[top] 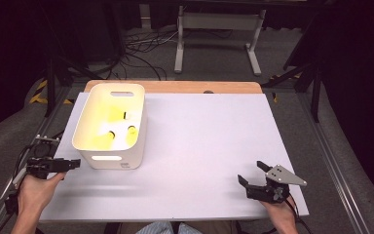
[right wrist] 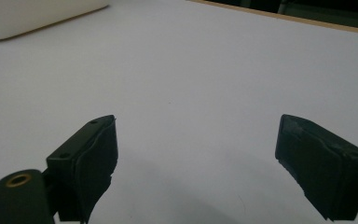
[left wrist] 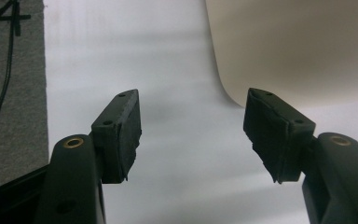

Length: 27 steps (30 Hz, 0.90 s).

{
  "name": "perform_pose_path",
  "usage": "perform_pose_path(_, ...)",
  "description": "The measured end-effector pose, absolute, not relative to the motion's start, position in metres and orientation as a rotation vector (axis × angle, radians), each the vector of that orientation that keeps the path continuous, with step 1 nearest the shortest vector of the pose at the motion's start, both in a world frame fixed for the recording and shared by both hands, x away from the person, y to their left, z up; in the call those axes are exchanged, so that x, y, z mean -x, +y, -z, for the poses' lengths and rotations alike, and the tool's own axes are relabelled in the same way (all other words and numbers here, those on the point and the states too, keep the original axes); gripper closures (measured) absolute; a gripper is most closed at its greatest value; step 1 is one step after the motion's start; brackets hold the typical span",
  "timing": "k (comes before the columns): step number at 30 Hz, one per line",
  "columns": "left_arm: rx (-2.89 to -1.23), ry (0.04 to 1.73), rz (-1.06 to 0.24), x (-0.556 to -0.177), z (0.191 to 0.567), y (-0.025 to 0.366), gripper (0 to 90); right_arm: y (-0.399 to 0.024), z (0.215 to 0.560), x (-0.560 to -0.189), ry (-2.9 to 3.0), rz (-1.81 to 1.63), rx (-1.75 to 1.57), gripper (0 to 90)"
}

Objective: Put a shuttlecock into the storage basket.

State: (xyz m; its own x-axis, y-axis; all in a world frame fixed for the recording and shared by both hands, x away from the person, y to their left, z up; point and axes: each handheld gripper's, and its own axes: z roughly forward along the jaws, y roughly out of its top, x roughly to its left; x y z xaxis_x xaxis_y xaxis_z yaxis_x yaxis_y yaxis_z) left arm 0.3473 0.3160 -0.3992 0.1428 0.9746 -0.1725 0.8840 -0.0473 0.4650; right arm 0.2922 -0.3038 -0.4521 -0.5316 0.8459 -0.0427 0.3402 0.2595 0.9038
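Surface: white table point(top: 199, 146) under our hands, its wooden edge at the far side; grey floor and dark stands beyond it.
Left gripper: we hold the left gripper point(top: 76, 164) at the near left corner of the table, pointing across toward the right. In the left gripper view point(left wrist: 193, 135) its jaws stand apart with nothing but bare table between them.
Left hand: our left hand point(top: 35, 191) wraps the body from below, with its cable trailing off the table edge behind it.
Basket: the white basket point(top: 108, 158) stands just beyond and to the right of the left gripper's tips, close but not touching. In the left gripper view its rounded wall point(left wrist: 298, 46) rises ahead of the right-hand jaw.
Contents: small yellow items with dark ends point(top: 111, 135) lie inside the basket; we cannot tell what they are.
Right gripper: we hold the right gripper point(top: 252, 171) near the table's front right, well apart from the basket. Its jaws are spread wide and empty over bare table in the right gripper view point(right wrist: 196, 163).
Right hand: our right hand point(top: 282, 214) grips it from behind, the grey plate on top.
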Motion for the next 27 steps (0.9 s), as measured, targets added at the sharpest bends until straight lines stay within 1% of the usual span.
perform_pose_path(14, -1.942, 1.732, -0.262, -0.340, 0.406, 0.307, 37.7, -0.304, 0.452, -0.292, 2.000, -1.237, -1.071, 13.3)
perform_pose_path(27, -1.902, 1.719, -0.250, -0.333, 0.410, 0.305, 35.8, -0.304, 0.452, -0.292, 2.000, -1.237, -1.068, 13.3)
